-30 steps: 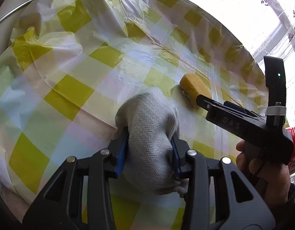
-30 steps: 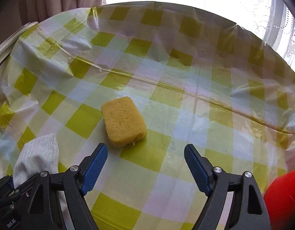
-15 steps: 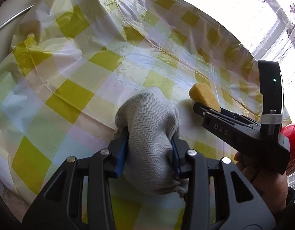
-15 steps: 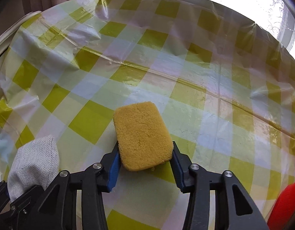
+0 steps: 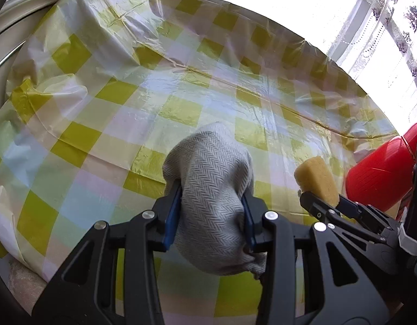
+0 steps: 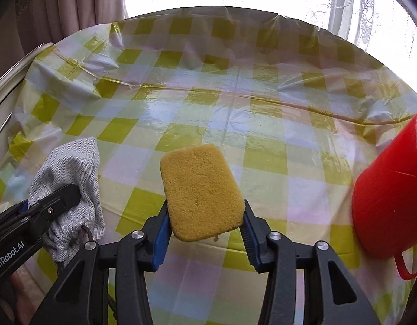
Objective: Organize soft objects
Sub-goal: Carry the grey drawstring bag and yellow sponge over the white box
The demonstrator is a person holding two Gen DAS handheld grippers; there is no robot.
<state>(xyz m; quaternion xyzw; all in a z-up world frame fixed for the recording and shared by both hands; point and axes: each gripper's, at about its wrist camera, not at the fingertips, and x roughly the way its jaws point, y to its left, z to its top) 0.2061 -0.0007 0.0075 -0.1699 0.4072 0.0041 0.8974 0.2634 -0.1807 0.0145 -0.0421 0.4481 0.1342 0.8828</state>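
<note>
1. The left gripper (image 5: 212, 216) pinches a grey herringbone pouch (image 5: 211, 187) above the checked tablecloth (image 5: 100, 108).
2. The right gripper (image 6: 205, 233) pinches a yellow sponge (image 6: 201, 189) by its near end — the sponge could slip out near the red basket (image 6: 392, 195).

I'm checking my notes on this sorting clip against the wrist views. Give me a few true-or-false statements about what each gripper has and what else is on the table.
1. The left gripper is shut on the grey pouch. True.
2. The yellow sponge lies flat on the tablecloth, free of both grippers. False: the right gripper is shut on it, jaws pressed to its sides.
3. A red container stands to the right of the sponge. True.
4. The pouch is plain blue. False: it is grey with a herringbone weave.
5. The tablecloth is checked in yellow and white. True.
</note>
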